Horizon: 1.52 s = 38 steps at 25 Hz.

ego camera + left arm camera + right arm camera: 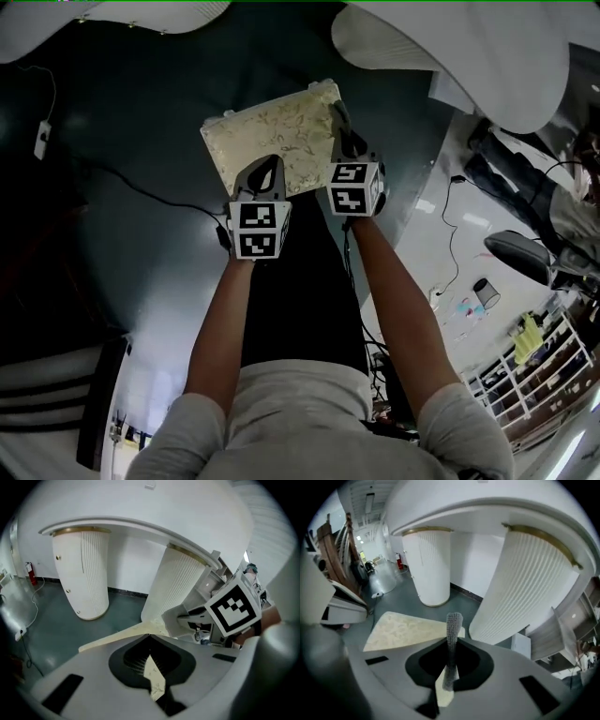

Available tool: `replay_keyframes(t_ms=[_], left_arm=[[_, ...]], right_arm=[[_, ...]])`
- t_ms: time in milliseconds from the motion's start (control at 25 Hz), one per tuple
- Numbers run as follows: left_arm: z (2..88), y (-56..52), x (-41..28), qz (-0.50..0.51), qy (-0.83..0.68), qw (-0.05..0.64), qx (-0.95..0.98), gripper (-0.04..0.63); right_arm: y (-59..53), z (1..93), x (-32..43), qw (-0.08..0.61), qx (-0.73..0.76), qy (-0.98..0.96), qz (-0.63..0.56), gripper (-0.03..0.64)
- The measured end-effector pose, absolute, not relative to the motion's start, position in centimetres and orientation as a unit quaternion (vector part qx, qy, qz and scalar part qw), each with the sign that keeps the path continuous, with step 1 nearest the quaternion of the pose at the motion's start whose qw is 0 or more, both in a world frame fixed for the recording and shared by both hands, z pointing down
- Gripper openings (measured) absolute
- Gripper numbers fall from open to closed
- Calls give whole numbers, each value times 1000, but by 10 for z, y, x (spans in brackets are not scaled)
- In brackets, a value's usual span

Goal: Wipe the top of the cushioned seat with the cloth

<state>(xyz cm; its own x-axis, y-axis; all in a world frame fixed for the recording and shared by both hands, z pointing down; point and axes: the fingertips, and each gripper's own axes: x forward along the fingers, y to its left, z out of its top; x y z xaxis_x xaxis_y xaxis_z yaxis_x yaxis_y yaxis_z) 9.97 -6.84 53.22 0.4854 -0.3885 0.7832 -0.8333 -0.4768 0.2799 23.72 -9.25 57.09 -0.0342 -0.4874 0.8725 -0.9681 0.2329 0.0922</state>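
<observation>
1. Dark green floor [122,122] fills the room under white ribbed pillars [431,564].
2. On that floor lies the seat [272,131], a square cream cushion with a pale leafy pattern, straight ahead of the person.
3. The cloth [452,639] is a grey knitted strip pinched in the right gripper [449,674]; it stands up out of the clenched jaws.
4. In the head view the right gripper reaches over the seat's right edge, near its far corner. Whether the cloth touches the cushion cannot be told.
5. The left gripper [152,667] is over the seat's near edge, beside the right one. Its jaws are drawn together, with only a cream sliver of seat showing along the line where they meet.
6. A black cable [159,197] trails across the floor left of the seat.
</observation>
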Motion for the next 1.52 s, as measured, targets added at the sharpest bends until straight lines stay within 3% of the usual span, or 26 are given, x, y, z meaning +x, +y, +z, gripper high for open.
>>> replay_keyframes(t_ms=[360,480,760,1200,1520], left_arm=[[417,-29,26,286,-428,298,804,14],[377,-20,9,263,-448,316,794,14],[284,-34,-49,215,-465,270,815,14],[207,61,-4,205,-402,230,863,14],[170,89,29,188,-423,195,865,14]], right_arm=[[-44,434,145,417,504,-724,217,21],[-34,398,129,385,526,-717,245,21],[-18,315,69,327,521,-757,222,21],[70,197,95,208,548,-781,213,21],[112,165,127,204,551,-790,173,21]])
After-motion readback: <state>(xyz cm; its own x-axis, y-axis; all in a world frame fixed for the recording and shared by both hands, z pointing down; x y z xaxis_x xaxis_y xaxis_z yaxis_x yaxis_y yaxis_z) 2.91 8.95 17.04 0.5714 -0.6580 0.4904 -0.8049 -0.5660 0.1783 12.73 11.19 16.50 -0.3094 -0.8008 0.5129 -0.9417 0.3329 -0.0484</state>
